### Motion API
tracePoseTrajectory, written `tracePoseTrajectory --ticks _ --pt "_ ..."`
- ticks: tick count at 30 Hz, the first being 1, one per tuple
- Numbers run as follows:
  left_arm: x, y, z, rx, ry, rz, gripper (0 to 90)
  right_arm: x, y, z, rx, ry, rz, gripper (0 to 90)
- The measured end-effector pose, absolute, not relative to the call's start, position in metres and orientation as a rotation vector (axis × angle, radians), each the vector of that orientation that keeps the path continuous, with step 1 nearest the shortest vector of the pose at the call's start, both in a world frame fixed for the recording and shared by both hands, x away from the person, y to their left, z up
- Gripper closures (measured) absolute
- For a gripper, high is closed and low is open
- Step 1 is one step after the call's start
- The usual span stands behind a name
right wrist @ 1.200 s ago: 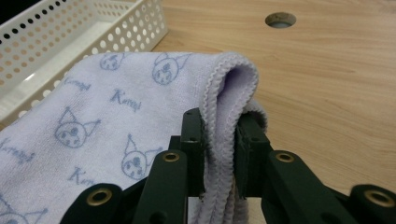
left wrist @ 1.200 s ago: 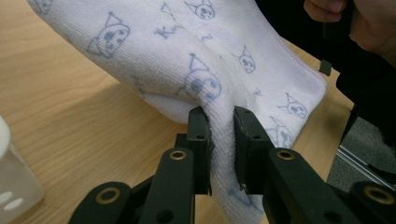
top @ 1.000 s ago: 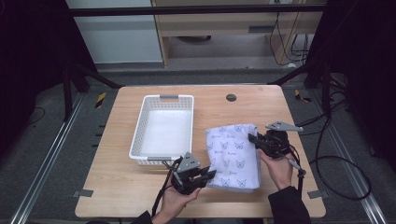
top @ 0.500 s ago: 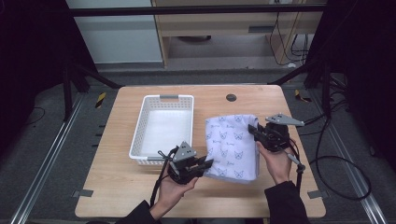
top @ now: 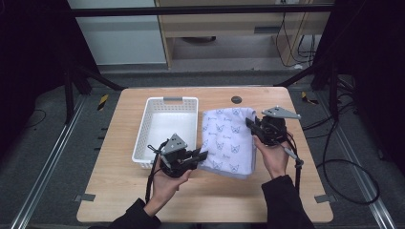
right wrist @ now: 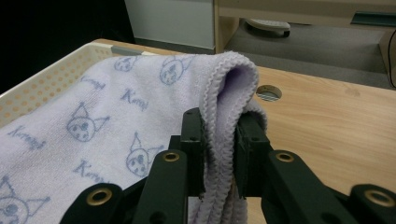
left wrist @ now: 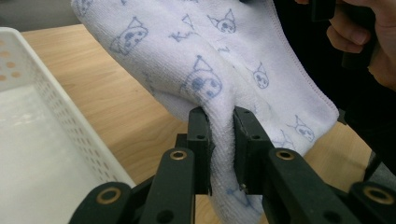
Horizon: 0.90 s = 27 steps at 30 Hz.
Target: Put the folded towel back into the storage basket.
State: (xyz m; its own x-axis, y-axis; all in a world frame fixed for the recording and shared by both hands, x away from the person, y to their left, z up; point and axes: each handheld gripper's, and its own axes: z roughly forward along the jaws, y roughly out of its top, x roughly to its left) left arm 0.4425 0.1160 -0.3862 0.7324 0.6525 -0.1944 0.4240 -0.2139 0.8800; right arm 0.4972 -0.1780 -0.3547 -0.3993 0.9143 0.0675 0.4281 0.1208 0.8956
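The wooden tabletop [top: 114, 191] carried everything, with a small round hole [top: 236, 99] near its far edge. A white perforated basket [top: 168, 125] stood on its left half, long side running away from the person. Just beside the basket's right wall hung a folded pale towel [top: 228, 143] printed with blue cat-like faces, held up between the two hands, its near part lifted off the wood. The left tongs [top: 201, 156], held in the person's left hand [top: 165, 177] near the basket's front right corner, were clamped tight on the towel's near left corner; in the left gripper view a thick fold of cloth [left wrist: 205, 79] was pinched between the two black jaws. The right tongs [top: 248, 122], in the right hand [top: 273, 155], were closed on the towel's far right edge, and the right gripper view showed the doubled hem [right wrist: 229, 88] squeezed between the jaws, with the basket's rim [right wrist: 51, 77] behind the cloth.
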Motion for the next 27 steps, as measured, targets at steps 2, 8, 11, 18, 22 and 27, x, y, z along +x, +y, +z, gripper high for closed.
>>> tracePoseTrajectory --ticks 2,8,11,18,22,27 --pt "0.444 0.120 -0.384 1.842 0.842 0.269 77.6 0.499 -0.174 -0.353 1.287 1.889 1.236 76.3" --pt "0.448 0.131 -0.379 1.820 0.865 0.297 77.6 0.506 -0.162 -0.346 1.280 1.878 1.256 76.2" --pt "0.448 0.136 -0.376 1.807 0.874 0.308 77.7 0.508 -0.157 -0.345 1.271 1.880 1.248 76.3" --pt "0.451 0.150 -0.370 1.775 0.895 0.324 77.8 0.514 -0.145 -0.336 1.249 1.883 1.265 76.2" --pt "0.452 0.157 -0.365 1.760 0.903 0.333 77.8 0.517 -0.136 -0.329 1.233 1.889 1.264 76.2" --pt "0.453 0.168 -0.361 1.745 0.924 0.348 77.9 0.521 -0.125 -0.325 1.217 1.903 1.275 76.1"
